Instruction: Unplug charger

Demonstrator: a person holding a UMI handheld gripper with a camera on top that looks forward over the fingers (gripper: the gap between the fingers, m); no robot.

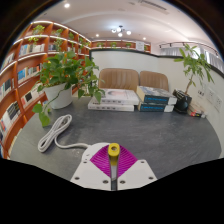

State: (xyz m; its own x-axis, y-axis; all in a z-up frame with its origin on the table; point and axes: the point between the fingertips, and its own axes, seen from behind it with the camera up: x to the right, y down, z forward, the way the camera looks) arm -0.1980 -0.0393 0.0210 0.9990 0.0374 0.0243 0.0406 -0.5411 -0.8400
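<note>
One gripper [114,165] sits low over a grey table [150,130], its magenta pads [104,158] drawn close on a small yellow-tipped object [114,150], likely the charger plug; whether both fingers truly press it cannot be told. A white cable [53,133] lies coiled to the left ahead, near a potted plant [62,75]. Stacked books [156,98] and a white box [114,99] stand well beyond. Judged step: plug at the fingers, extraction pending; next move calls for a straight pull back. No legible writing or brands.

Matt grey tabletop [150,135]; smooth white plastic-looking coiled cable [55,132]; glossy white plastic power strip [113,99]; tan upholstered chairs [119,79]; wooden bookshelves [25,75]
</note>
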